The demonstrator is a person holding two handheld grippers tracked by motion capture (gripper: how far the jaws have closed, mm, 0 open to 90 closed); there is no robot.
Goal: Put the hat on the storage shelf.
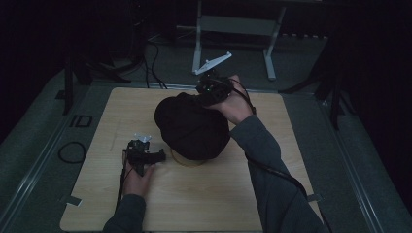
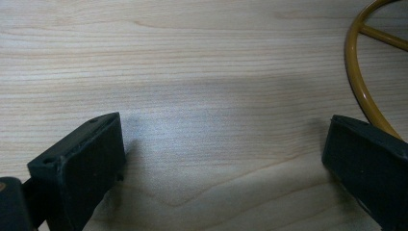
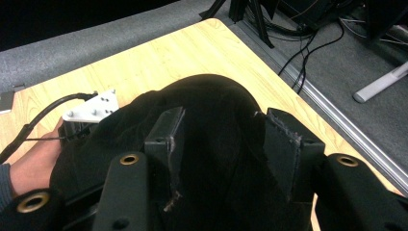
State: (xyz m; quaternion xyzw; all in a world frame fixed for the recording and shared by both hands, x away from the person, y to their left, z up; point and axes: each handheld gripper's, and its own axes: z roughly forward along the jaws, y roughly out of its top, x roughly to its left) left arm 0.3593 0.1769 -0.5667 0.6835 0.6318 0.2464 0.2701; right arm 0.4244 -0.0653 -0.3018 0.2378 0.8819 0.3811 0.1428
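**Black hat on a yellow stand**

The black hat (image 1: 192, 127) sits on a yellow wire stand (image 2: 358, 72) mid-tabletop (image 1: 204, 204). The right gripper (image 3: 223, 139) pinches the hat's far side between its jaws. The left gripper (image 1: 145, 154) rests beside the stand, jaws spread.

We can't really see the yellow metal wire ring stand (image 1: 187, 162): the floppy black fabric hat (image 1: 192, 127) covers most of it, and the left gripper view cuts it off at the right edge. Whether the right gripper (image 3: 221, 139) actually pinches fabric, we can't tell.
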